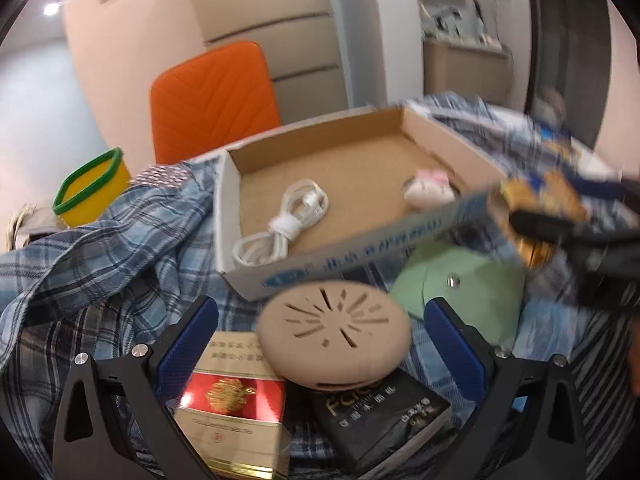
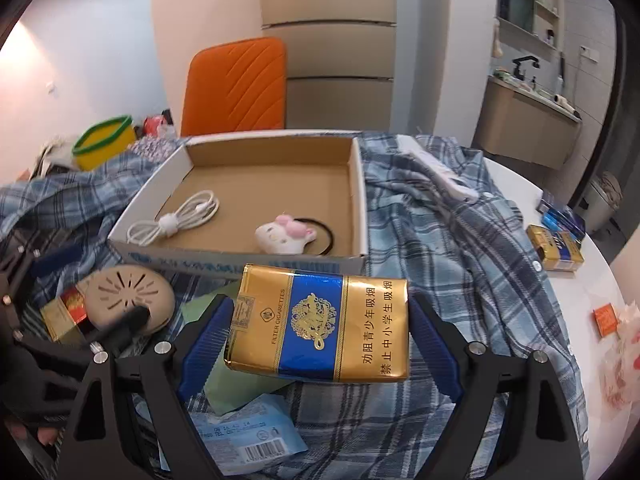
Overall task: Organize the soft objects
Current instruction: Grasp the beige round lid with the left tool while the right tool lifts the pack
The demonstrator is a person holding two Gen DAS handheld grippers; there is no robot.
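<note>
Your right gripper [image 2: 320, 320] is clamped on a gold-and-blue cigarette pack [image 2: 320, 326], blue pads pressed to its two short ends, lifted above the plaid shirt [image 2: 460, 240] just in front of the cardboard tray [image 2: 360, 200]. The left wrist view shows the same pack only as a blurred gold patch at its right edge.

Your left gripper [image 1: 320, 340] has its jaws spread wide, the pads touching nothing. Between them lie a beige vented disc [image 1: 334, 330], a red-and-gold pack [image 1: 232, 404] and a black pack [image 1: 380, 420], the disc resting partly over both packs. The black pack shows only in this view. A green pouch [image 1: 460, 280] lies just right of the disc.

Inside the tray are a bundled white cable [image 2: 172, 220] and a white-and-pink plush toy [image 2: 286, 236]. Only the right wrist view shows the black hair tie [image 2: 332, 236] beside the toy, the pale blue wrapped packet [image 2: 248, 428] under the green pouch, and another gold-and-blue pack [image 2: 556, 250] on the white table [image 2: 580, 300] at the right. Behind the tray stand an orange chair [image 2: 236, 84] and a yellow container [image 2: 106, 142] with a green rim.
</note>
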